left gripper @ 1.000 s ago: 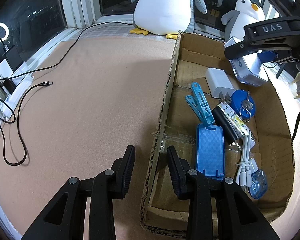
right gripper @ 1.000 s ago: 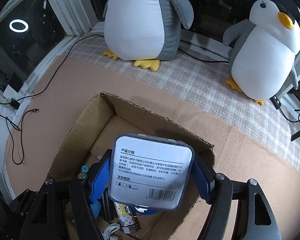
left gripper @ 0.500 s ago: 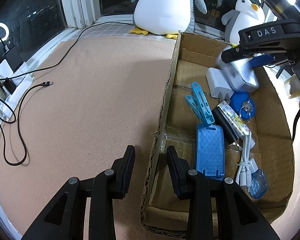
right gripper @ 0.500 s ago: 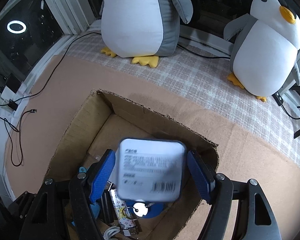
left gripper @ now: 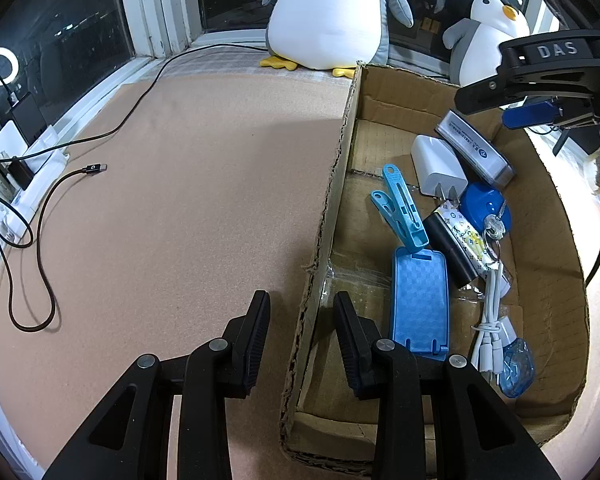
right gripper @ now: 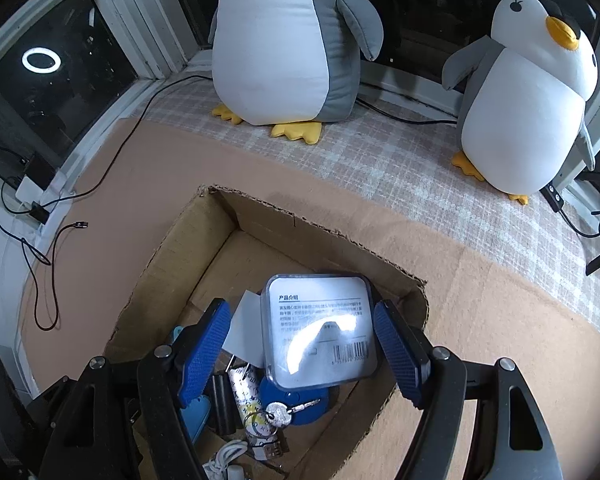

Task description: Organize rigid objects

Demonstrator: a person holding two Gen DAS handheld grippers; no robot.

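Cardboard made up the open box (left gripper: 548, 280), which sat on a tan mat (left gripper: 180, 200) with two plush penguins (right gripper: 284, 40) behind it. Inside lay a clear plastic case (right gripper: 320, 332) with a printed label, resting at the far end against a white charger (left gripper: 438, 166) and free of both tongs. The right gripper (right gripper: 302, 350) hung above the box with its blue-padded fingers (right gripper: 204, 352) spread wide on either side of the case, touching nothing. The left gripper (left gripper: 302, 336) also stood released, its black fingers straddling the box's near-left wall without pinching it. Around the case lay a blue clothespin (left gripper: 402, 208), a blue phone stand (left gripper: 420, 304), a key on a blue fob (left gripper: 486, 210) and a coiled white cable (left gripper: 492, 320).
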